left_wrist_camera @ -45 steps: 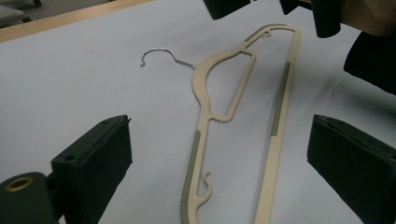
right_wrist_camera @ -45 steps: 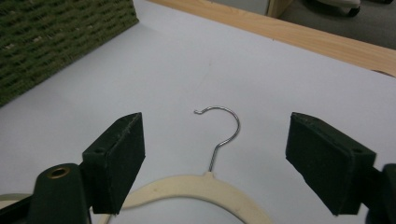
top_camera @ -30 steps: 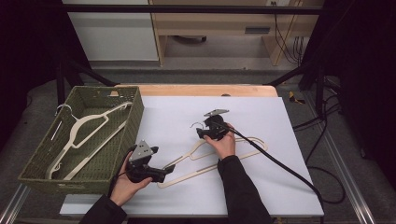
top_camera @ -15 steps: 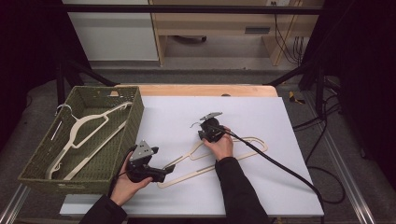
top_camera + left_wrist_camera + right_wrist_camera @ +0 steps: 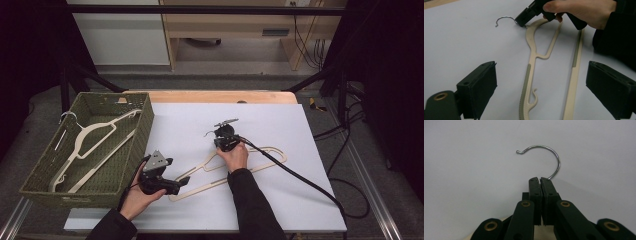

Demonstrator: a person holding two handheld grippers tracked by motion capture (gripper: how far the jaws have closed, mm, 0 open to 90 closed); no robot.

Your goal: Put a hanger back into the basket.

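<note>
The right tongs (image 5: pixel 540 181) are clamped on the neck of the hanger (image 5: pixel 531 53)'s metal hook (image 5: pixel 544 157); the left tongs (image 5: pixel 554 90) stand apart over its shoulder. It looks light, stiff and thin; the neck seems the best hold.

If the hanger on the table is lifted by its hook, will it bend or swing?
The hanger looks like thin stiff plastic, so it probably stays rigid and light. The right gripper is shut on its metal hook alone, so the body may swing.

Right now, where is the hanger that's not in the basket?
In the high view the hanger lies flat on the white table, right of the basket; the right gripper is shut at its hook, the open left gripper at its near end.
</note>
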